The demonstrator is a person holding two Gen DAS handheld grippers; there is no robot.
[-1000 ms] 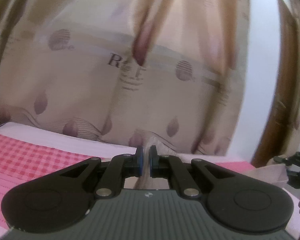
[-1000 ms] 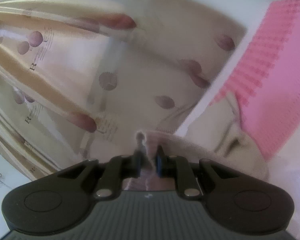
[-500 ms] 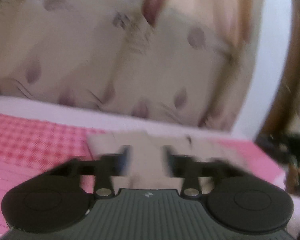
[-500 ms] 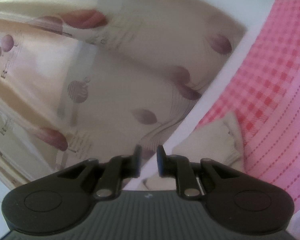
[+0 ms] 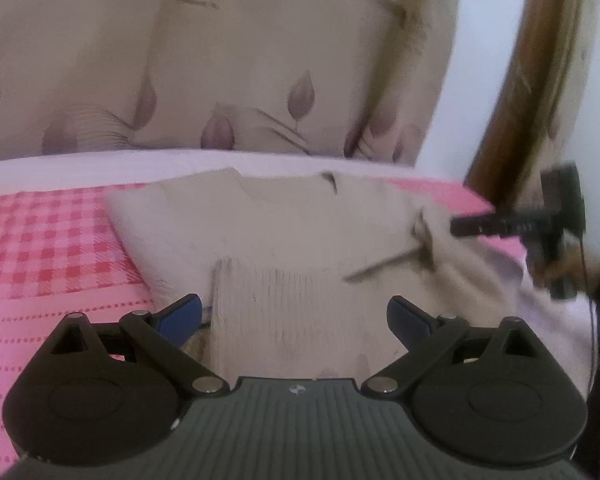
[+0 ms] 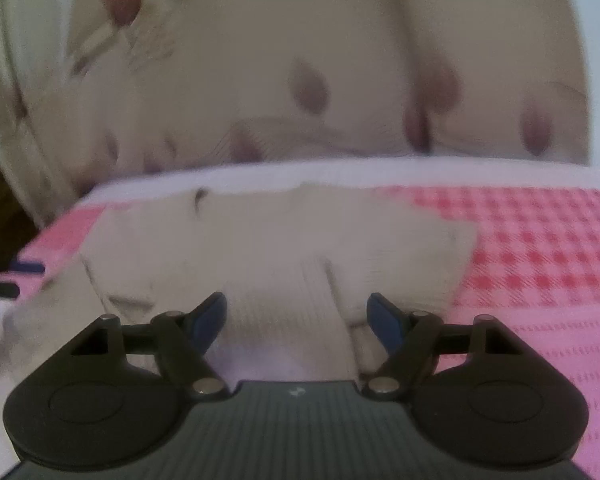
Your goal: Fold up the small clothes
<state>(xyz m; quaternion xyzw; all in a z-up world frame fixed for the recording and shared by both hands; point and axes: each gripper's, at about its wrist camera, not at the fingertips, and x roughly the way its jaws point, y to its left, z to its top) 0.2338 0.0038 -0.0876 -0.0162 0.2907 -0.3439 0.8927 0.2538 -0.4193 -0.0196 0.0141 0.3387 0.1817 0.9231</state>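
A small beige knit garment [image 5: 284, 236] lies folded on the pink checked cloth [image 5: 40, 248]; it also shows in the right wrist view [image 6: 284, 248]. Its ribbed hem lies on top, near both cameras. My left gripper [image 5: 294, 314] is open and empty, its blue-padded fingers [image 5: 182, 314] spread wide just above the ribbed hem. My right gripper [image 6: 298, 316] is open and empty over the other end of the hem. The right gripper also shows at the right edge of the left wrist view [image 5: 516, 224].
A patterned beige curtain [image 5: 228, 60] hangs right behind the surface's far edge. A brown wooden post [image 5: 524, 92] stands at the right. The pink checked cloth [image 6: 540, 248] stretches to both sides of the garment.
Both grippers were shut on the garment held up before the curtain. They lowered it onto the cloth, opened wide and let go. The garment now lies folded flat.
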